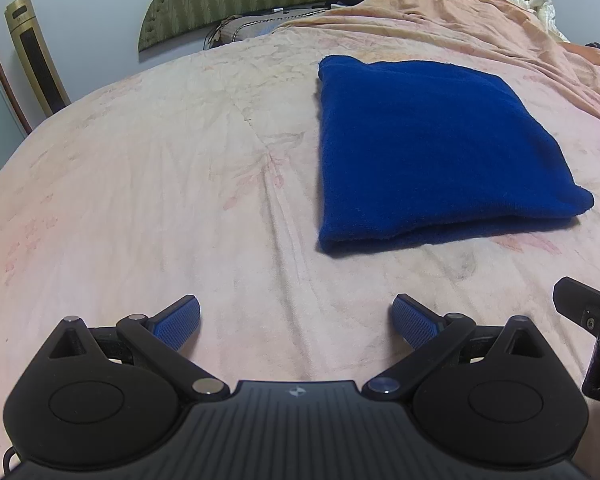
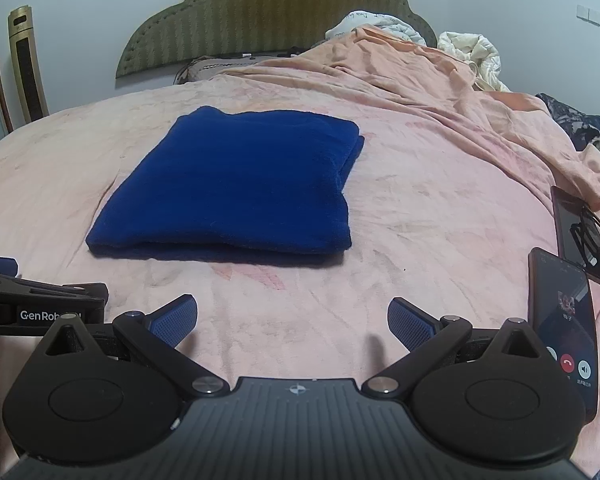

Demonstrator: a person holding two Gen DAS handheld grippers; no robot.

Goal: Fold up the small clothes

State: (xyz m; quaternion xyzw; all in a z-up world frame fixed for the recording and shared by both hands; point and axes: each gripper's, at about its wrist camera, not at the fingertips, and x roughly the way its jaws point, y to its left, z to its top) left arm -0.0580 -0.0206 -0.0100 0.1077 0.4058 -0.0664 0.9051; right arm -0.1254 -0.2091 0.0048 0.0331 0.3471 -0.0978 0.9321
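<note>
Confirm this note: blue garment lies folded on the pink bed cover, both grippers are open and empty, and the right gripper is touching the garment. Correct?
Not quite. The right gripper is not touching the blue garment; the right wrist view shows bare pink bed cover between its fingertips and the fold's near edge. The rest holds: the garment lies folded, and both the right and the left gripper are open and empty.

pink bedspread (image 2: 420, 208), green headboard (image 2: 268, 12), lit phone (image 2: 564, 320)

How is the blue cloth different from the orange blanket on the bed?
The blue cloth is folded into a neat, flat square; the orange blanket lies crumpled in loose wrinkles. The cloth is dark and small; the blanket is pale and spreads much wider. Both rest on the pink bed.
</note>
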